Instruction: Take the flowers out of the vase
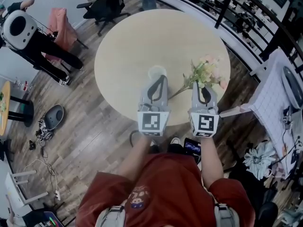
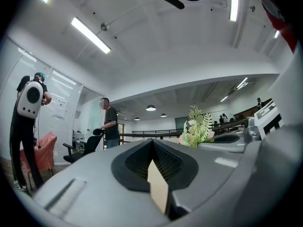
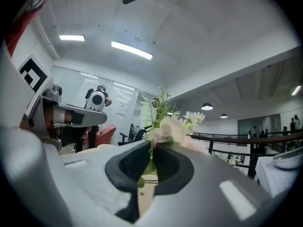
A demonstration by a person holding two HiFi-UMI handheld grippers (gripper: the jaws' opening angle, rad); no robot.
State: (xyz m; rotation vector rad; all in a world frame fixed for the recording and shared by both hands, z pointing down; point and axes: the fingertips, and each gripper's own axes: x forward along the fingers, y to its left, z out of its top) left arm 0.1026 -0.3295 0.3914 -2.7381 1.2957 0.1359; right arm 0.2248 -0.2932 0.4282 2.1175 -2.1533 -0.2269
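Both closed: right gripper (image 1: 202, 84) clamps the flowers (image 1: 207, 71) outside the vase (image 1: 157, 73), left gripper (image 1: 161, 79) jaws together.

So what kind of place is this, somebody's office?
Most likely an open office or workshop space: there's a wheeled office chair on the plank floor, a long black railing along one side, and strip lights on the ceiling.

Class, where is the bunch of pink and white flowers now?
Head view: the bunch of pale pink and white flowers is clamped in the right tool, above the round beige table on its right side, right of the pale vase.
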